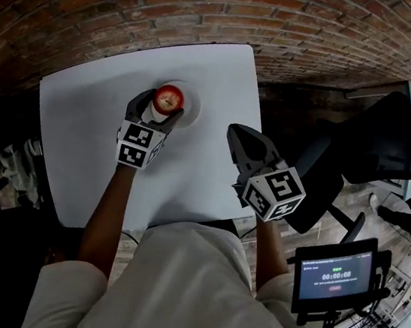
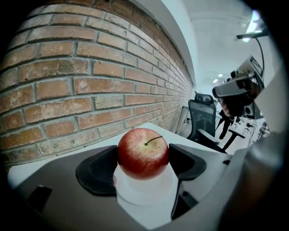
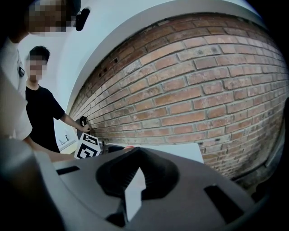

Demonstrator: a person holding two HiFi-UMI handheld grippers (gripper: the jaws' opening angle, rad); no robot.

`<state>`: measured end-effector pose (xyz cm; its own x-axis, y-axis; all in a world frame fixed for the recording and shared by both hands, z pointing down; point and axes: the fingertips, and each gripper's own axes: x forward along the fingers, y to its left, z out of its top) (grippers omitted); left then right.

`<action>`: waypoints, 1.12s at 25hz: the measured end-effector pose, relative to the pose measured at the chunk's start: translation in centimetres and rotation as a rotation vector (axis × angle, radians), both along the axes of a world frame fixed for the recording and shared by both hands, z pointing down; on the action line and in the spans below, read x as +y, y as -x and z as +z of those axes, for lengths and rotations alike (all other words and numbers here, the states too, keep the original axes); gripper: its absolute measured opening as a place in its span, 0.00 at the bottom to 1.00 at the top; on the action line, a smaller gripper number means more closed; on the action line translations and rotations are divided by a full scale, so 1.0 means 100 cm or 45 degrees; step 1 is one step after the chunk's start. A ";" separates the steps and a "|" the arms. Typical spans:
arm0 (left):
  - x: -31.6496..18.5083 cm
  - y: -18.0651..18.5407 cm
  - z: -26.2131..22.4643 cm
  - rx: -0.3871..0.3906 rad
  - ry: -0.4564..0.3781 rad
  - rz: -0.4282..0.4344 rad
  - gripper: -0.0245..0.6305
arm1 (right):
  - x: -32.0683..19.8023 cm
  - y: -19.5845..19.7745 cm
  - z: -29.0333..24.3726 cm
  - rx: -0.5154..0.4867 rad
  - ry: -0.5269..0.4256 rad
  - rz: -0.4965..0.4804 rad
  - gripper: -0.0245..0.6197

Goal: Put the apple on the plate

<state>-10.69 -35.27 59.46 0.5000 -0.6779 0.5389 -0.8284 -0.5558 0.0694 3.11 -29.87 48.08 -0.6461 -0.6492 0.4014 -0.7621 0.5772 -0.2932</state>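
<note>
At the lower right of the head view, a black-framed monitor with a dark screen [image 1: 335, 275] shows a white timer reading 00:00:00. The smaller lines around it are illegible.

We see only one rim of the plate [image 1: 192, 109]; the apple [image 1: 169, 98] and left gripper [image 1: 159, 107] cover the rest.

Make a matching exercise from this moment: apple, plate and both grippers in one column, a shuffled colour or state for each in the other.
Column one:
1. apple
2. plate
3. left gripper
4. right gripper

Column two:
A. jaws together, nothing between them
B. red, held from both sides
C. white, just under the fruit
D. jaws closed on the fruit

Pairs: 1-B, 2-C, 3-D, 4-A
</note>
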 end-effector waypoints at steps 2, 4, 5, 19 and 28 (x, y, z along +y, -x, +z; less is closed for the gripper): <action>0.001 0.001 0.003 -0.001 0.011 -0.003 0.59 | 0.001 0.000 0.001 -0.001 0.010 0.001 0.04; 0.002 0.003 0.005 -0.003 0.023 -0.007 0.59 | 0.002 0.001 0.002 0.000 0.020 -0.001 0.04; 0.003 0.003 0.007 -0.003 0.028 -0.009 0.59 | 0.002 0.001 0.003 0.001 0.024 -0.002 0.04; 0.005 -0.001 0.041 -0.036 0.122 -0.008 0.59 | 0.004 0.000 0.009 0.001 0.058 0.006 0.04; 0.001 0.000 0.056 -0.047 0.157 -0.021 0.59 | 0.005 -0.007 0.014 0.008 0.077 0.025 0.04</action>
<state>-10.69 -35.15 65.04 0.4673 -0.6133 0.6368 -0.8408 -0.5310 0.1056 3.77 -29.34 49.47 -0.6309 -0.6363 0.4440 -0.7751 0.5434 -0.3225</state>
